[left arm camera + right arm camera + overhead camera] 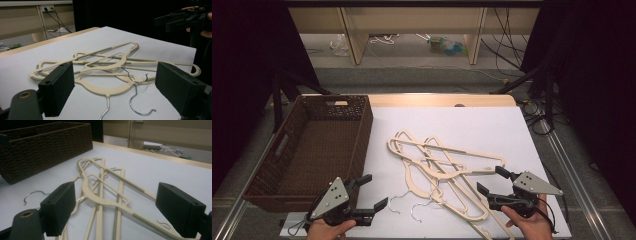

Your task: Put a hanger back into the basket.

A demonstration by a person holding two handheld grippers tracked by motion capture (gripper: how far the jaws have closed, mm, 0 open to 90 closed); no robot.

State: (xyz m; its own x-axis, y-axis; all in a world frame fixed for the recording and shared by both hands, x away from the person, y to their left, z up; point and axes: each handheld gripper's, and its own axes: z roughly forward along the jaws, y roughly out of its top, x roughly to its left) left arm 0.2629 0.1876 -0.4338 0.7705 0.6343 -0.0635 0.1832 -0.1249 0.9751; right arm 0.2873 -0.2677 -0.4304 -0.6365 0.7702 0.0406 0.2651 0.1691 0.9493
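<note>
Cream hangers (439,167) lie tangled mid-table, right of the basket (314,150). I hold my left gripper (369,192) and right gripper (492,181) beside them, jaws wide and empty.

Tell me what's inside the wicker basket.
The basket looks empty: its woven floor shows bare in the high view. The strip just behind its near wall is hidden. The hangers lie outside on the table.

Black jaws, grey three-cornered plates, cables.
</note>
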